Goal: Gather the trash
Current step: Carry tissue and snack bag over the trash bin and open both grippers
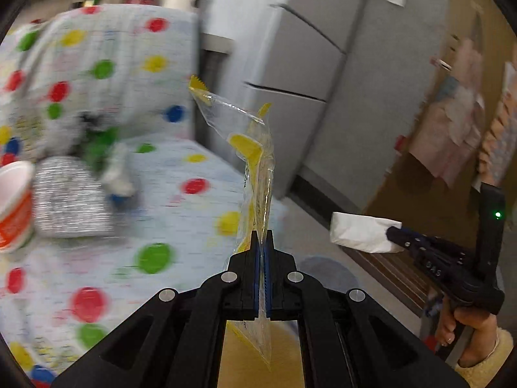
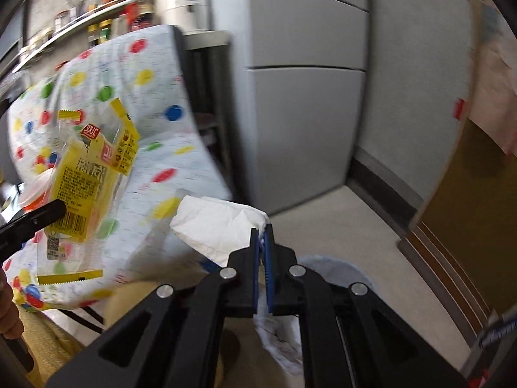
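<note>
While left gripper [image 1: 262, 237] fingers clamp the yellow wrapper [image 1: 255, 174] and right gripper [image 2: 262, 237] pinches the tissue [image 2: 216, 226], release both squarely over the bin [image 2: 336, 266].

My left gripper [image 1: 262, 237] and right gripper [image 2: 262, 236] are matte black with blue pads and silver rivets; lower right, a cream fleece cuff [image 1: 488, 360].

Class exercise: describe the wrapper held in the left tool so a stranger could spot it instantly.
Find the polka-dot tablecloth. In front of it, the left tool pinches a clear plastic wrapper with yellow print and serrated ends. Unlike the plain white tissue nearby, it is see-through.
</note>
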